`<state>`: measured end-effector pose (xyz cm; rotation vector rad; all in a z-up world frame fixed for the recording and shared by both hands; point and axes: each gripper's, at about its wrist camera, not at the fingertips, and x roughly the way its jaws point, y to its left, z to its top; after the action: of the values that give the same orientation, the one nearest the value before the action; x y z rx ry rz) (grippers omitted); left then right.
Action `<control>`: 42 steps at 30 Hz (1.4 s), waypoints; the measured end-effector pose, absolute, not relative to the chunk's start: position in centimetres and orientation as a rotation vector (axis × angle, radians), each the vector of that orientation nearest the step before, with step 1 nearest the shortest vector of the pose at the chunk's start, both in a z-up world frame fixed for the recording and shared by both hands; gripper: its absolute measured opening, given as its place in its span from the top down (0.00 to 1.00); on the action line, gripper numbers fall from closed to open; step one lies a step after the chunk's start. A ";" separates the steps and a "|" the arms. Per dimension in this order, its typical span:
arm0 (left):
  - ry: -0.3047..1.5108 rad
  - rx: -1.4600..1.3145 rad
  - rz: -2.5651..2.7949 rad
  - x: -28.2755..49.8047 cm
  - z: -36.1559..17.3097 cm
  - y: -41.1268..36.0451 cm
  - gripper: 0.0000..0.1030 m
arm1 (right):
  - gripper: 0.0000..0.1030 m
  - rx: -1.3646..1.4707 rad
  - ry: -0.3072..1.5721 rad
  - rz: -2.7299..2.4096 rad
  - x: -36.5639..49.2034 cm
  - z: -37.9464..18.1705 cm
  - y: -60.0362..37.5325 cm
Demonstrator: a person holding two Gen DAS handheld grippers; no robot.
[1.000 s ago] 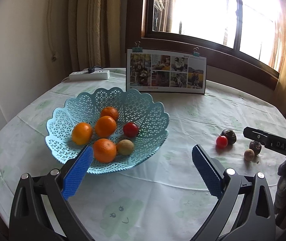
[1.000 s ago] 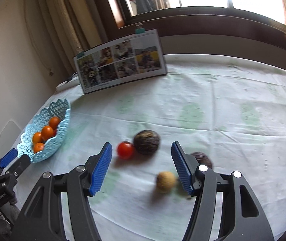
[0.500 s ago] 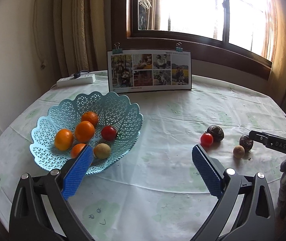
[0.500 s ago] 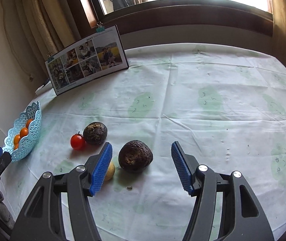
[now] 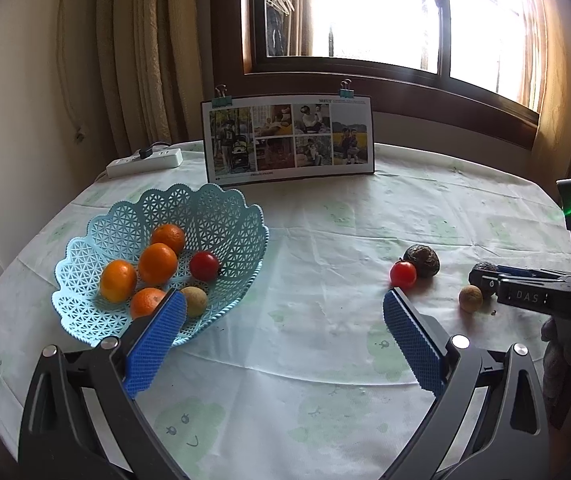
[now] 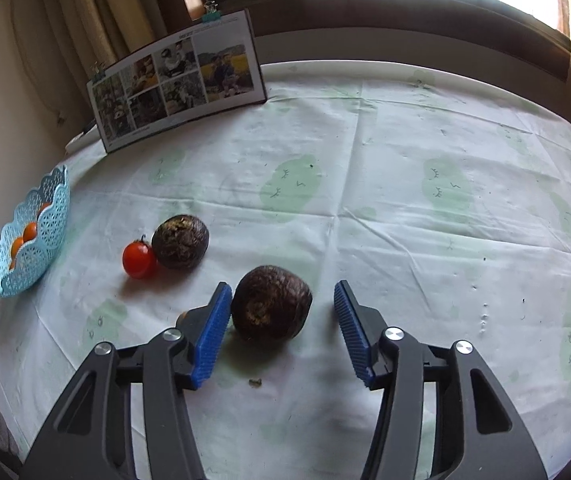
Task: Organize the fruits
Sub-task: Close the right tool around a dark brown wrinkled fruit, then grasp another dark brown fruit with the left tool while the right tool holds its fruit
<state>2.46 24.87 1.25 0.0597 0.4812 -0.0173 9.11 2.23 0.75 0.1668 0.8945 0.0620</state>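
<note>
Right claw: the right gripper [image 6: 283,330] sits low in the centre of the right wrist view, its two blue pads spread apart and gripping nothing.
Fruit at the claw: a dark wrinkled fruit [image 6: 271,308] lies on the tablecloth [image 6: 405,200] between the two pads, just above centre-bottom of the frame. It sits close against the left pad [image 6: 213,336]; whether they touch cannot be told. A clear gap separates it from the right pad [image 6: 351,334].
Hidden fruit: a small tan fruit [image 5: 470,298] lies at right of the left wrist view, just beside the right gripper's tip [image 5: 485,276]; in the right wrist view only a sliver of it peeks out behind the left finger.
Other loose fruit: a red tomato [image 6: 138,259] touches a second dark wrinkled fruit [image 6: 180,241], both at left of centre in the right wrist view, apart from the claw.
Left claw: the left gripper [image 5: 285,344] fills the bottom of the left wrist view, pads wide apart and empty, held above the cloth.
Basket: the light blue lattice basket [image 5: 225,216] stands at left of the left wrist view, holding four oranges [image 5: 157,263], a red tomato and a small tan fruit; the left pad overlaps its near rim in the frame.
Background: a photo board [image 5: 289,140] stands upright at the far edge of the table, centre top, with a white power strip [image 5: 145,162] to its left.
</note>
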 end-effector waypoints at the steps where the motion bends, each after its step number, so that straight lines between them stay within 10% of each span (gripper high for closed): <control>1: 0.480 0.066 -0.021 2.6 1.3 24.6 0.03 | 0.53 0.159 0.895 0.069 9.0 0.7 2.3; 32: 0.669 0.233 -0.309 13.0 -1.2 14.3 0.04 | 0.62 0.256 0.872 0.068 8.5 0.7 0.5; 42: 0.724 0.237 -0.335 15.3 -2.4 12.7 0.35 | 0.62 0.256 0.872 0.068 8.5 0.8 0.5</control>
<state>15.30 12.73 -2.43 0.2370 0.7237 -0.3354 8.47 0.51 0.75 0.2561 0.8722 0.0678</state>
